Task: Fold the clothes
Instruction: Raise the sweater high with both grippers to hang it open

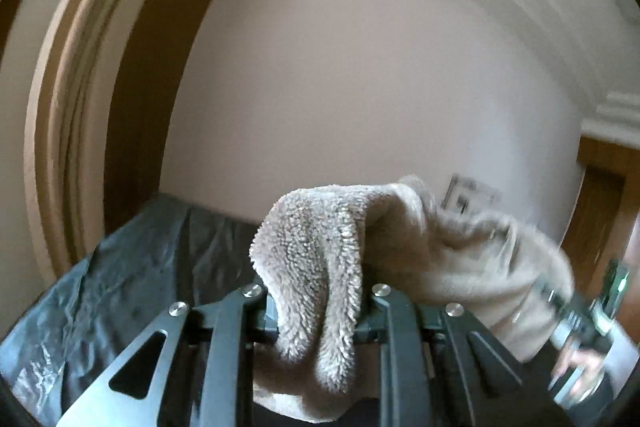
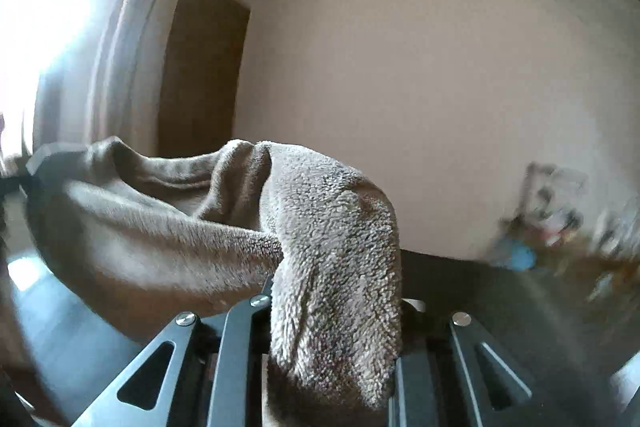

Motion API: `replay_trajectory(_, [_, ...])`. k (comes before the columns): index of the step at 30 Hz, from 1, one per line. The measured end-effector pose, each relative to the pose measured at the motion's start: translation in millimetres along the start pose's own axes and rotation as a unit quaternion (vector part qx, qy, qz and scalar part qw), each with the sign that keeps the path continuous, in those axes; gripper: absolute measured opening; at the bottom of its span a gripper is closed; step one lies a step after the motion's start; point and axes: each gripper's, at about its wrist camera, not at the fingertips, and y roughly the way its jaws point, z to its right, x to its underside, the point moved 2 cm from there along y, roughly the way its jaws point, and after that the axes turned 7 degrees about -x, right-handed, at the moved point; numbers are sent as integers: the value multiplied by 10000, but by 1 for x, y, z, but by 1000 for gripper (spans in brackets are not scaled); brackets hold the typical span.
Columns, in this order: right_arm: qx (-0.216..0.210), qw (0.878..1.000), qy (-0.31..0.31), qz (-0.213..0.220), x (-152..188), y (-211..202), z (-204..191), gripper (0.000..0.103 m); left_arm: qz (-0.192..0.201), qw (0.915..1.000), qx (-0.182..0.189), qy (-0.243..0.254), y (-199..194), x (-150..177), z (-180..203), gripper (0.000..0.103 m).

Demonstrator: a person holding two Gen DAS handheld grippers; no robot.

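The left gripper (image 1: 316, 311) and right gripper (image 2: 332, 311) each clamp a corner of the fleecy beige garment (image 1: 440, 247), which hangs between them above the dark table (image 1: 120, 267); no fold looks made yet.

A pale pink wall (image 1: 360, 87) is filling most of both views. A brown wooden door (image 1: 160, 67) is standing at its left inside a cream moulded frame (image 1: 52, 115). Crinkled black plastic sheeting (image 1: 120, 267) is covering the worktop below. A blurred wall plate (image 1: 468, 197) is showing low on the wall. In the right wrist view, bright daylight (image 2: 36, 11) is glaring at far left, and indistinct colourful clutter (image 2: 560, 223) is smearing at right.
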Motion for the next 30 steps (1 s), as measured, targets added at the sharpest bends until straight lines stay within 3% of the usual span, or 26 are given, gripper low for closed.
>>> replay_trajectory(3, [-123,9993,275,212,-4,-10,1,20,174,9993,192,-257,-10,-16,4,23])
replay_trajectory(7, [627,9948,-271,749,-14,-31,-19,20,446,9984,261,-236,-25,-27,23,23])
replay_trajectory(15, [1535,9625,-652,2138,-56,-91,-41,20,1423,9882,559,-33,-95,-41,63,23])
replay_trajectory(18, [1748,9460,-723,2632,-66,-117,-50,20,1795,9816,651,-31,-125,-47,73,23])
replay_trajectory(22, [2119,9144,-1049,3284,-70,-154,-76,20,2220,9730,628,-36,-157,-51,81,23])
replay_trajectory(26, [2532,8745,-1451,3874,-66,-191,-109,20,2391,9688,620,-183,-175,-50,80,23])
replay_trajectory(30, [2591,8556,-1603,4184,-62,-222,-126,20,2405,9684,577,-314,-184,-42,78,23])
